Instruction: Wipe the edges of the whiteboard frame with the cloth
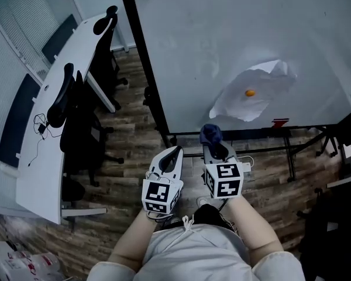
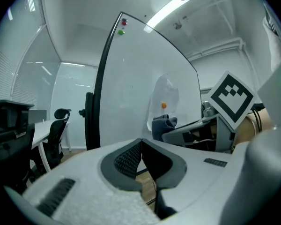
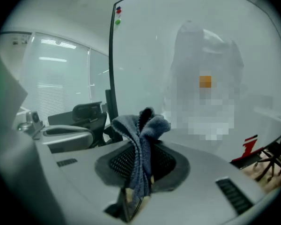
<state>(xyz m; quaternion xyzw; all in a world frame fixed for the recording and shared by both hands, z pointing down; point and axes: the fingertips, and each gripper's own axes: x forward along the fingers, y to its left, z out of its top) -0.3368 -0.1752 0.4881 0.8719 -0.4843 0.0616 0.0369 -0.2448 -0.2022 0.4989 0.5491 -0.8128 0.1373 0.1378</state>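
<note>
1. Right claw (image 1: 214,147) clamped a crumpled dark-blue cloth (image 1: 210,134) near the lower corner of the whiteboard's black frame (image 1: 144,63); left claw (image 1: 176,152) hung beside it.
2. Jaws of the left claw (image 2: 140,143) met on nothing.
3. Jaws of the right claw (image 3: 140,172) pinched the cloth (image 3: 143,125); the frame (image 3: 112,64) stood apart, so I judged every edge left to wipe.

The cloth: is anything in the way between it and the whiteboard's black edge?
No, nothing visible is. The right gripper pinches the blue cloth, and only open air lies between it and the black frame edge ahead.
</note>
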